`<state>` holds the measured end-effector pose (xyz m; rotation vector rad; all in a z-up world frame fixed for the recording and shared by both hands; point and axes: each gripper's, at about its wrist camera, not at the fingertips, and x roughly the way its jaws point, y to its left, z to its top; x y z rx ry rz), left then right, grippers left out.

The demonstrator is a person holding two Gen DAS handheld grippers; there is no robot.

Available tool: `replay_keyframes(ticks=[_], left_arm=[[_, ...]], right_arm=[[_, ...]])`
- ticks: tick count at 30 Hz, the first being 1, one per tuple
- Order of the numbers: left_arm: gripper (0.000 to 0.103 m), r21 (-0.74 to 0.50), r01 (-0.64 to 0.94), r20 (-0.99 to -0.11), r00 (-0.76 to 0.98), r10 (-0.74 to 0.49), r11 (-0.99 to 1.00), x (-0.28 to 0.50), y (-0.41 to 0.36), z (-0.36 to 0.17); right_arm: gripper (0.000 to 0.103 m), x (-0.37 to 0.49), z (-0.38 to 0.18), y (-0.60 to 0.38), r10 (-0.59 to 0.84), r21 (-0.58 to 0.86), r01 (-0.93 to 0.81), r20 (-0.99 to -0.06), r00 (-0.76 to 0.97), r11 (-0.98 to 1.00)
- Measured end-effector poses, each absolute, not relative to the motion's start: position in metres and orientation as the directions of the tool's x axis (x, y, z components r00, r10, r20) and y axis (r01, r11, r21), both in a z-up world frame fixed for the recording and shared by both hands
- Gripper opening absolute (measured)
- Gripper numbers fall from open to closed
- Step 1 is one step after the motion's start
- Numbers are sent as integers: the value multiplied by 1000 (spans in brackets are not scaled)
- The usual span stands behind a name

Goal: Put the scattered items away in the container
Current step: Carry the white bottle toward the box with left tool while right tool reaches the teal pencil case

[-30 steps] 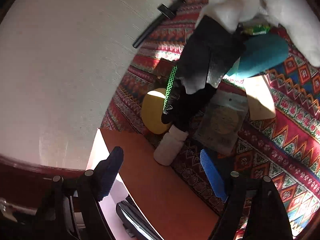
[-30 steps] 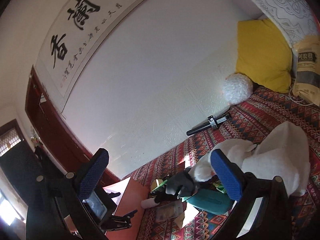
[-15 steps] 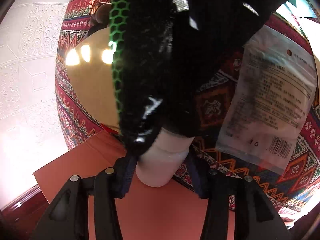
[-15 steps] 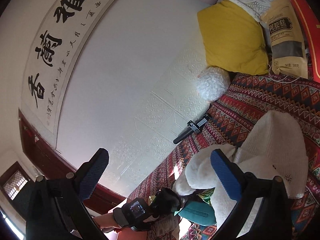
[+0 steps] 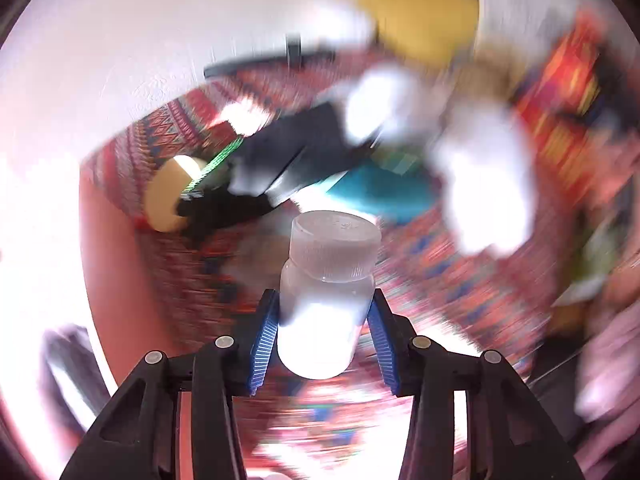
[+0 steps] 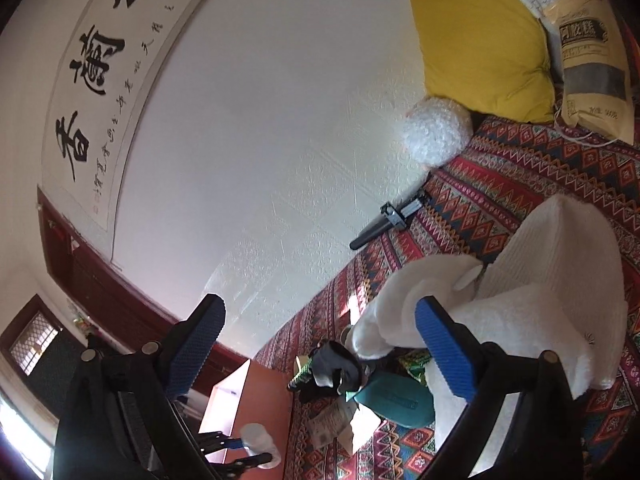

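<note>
My left claw (image 5: 322,342) clamps the white bottle (image 5: 326,292) by its lower body, cap toward twelve o'clock, lifted clear of the patterned bedspread (image 5: 460,292) for transfer to the container; my right claw (image 6: 320,344) is closing on nothing.

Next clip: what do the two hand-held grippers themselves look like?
Both match: the left hand-held gripper and right hand-held gripper have black open-framed plastic fingers with silver rivets and blue ribbed pads. No cables, markings or sleeves show.
</note>
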<state>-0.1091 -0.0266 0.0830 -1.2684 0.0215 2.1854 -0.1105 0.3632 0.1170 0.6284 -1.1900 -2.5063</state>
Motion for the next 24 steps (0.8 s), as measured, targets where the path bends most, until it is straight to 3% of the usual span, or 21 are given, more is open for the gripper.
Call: replay_keyframes(ticks=[2,3,7,10,13,17,19,21,24], left_arm=[[42,-559,-411,-607,-389,693,-720,-91,-48,92],[42,-632,-378,-544,-405,735,-676,-81,-56,88],[42,-764,-330,-396,-438,807,-555,-69,-73,71],[42,-798,-285,-370,-462,806,-531,-60,-104,72],[42,-808,-308,-316,-492,811,-502,-54,-124,84],[42,-802,-356,-260,-514,818,-479,-50,-137,93],[42,-805,-359,-246,-523,816,-473,-47,-146,93],[42,-804,-350,-251,-534,808,-481,-45,-153,93],[42,-803,-336,-254,-554,793,-492,-40,-167,91]], right_arm=[[91,-124,109,342,-474,748,79,-331,-816,-659],[91,-131,104,328,-497,720,95,-370,-785,-687],[89,-158,73,250,-536,528,222,-573,-620,-820],[89,-170,36,204,-353,252,249,-734,-581,-935],[88,-181,-2,181,-200,44,289,-819,-537,-956],[87,-193,-29,160,-49,-172,336,-828,-559,-926],[94,-193,-42,147,-22,-258,400,-818,-575,-879],[93,-194,-49,148,-25,-261,403,-813,-581,-877],[77,-200,-32,170,-114,-64,339,-870,-479,-939]])
